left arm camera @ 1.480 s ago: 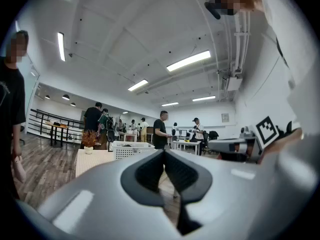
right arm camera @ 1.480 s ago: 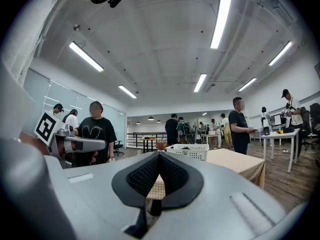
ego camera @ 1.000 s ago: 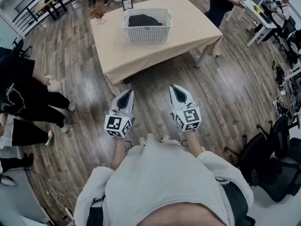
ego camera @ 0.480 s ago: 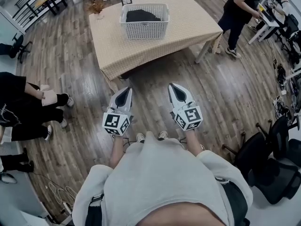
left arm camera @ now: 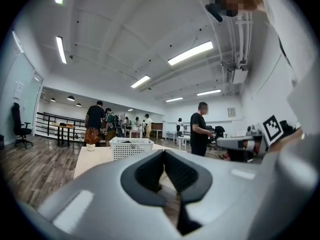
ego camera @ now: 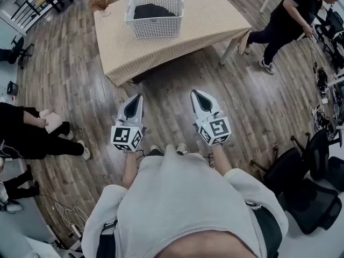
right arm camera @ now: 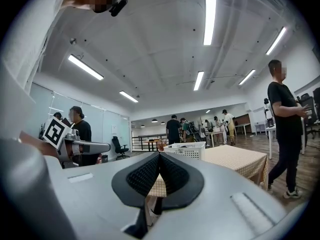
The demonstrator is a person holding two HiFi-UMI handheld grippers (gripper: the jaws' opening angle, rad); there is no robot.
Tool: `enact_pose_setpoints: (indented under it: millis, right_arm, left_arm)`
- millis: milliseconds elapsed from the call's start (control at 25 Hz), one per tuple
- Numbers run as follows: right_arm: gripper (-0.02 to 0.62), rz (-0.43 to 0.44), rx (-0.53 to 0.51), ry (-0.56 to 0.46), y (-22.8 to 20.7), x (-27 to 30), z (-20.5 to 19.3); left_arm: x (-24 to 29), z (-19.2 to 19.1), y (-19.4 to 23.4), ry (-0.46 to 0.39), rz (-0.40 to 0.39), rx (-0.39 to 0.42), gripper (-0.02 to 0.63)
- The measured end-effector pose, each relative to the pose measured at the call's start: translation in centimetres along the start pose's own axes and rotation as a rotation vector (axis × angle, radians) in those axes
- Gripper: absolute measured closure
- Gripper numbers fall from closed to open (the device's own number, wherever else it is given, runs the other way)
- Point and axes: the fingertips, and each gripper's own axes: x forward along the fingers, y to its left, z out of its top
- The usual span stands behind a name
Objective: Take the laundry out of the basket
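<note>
1. Standing well back from table (ego camera: 183, 42), holding left gripper (ego camera: 136, 98) and right gripper (ego camera: 195, 93) low and level out front, most likely just carrying them towards the job.
2. Pressed together on both, pinching nothing. Sensible enough, with nothing within reach.
3. Spotting basket (ego camera: 156, 29) on the table's far half, with dark laundry (ego camera: 152, 11) heaped inside, apparently untouched and well apart from both tools.
4. Reading no brand and no words anywhere, only square black-and-white markers (ego camera: 217, 129) on the gripper cubes.

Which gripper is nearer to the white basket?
Left, slightly. The left gripper is over the floor almost straight before the basket; the right gripper sits further to its right.
</note>
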Motion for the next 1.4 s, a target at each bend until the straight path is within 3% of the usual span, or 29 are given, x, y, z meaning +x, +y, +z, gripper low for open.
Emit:
enact_pose_setpoints:
  millis: [360, 720, 1400]
  right_arm:
    - [0.597, 0.021, -0.016, 0.018, -1.5, 1.8, -0.7]
    - [0.597, 0.041, -0.033, 0.01, -3.3, 8.4, -0.9]
    - [0.597, -0.052, -0.071, 0.031, -9.5, 36.2, 2.3]
  left_arm:
    - [1.8, -0.6, 1.6, -0.014, 0.051, -0.024, 0.595]
    - [7.6, -1.2, 5.7, -0.037, 0.03, -0.037, 0.595]
    - [29.5, 3.1, 27.2, -0.089, -0.081, -0.047, 0.595]
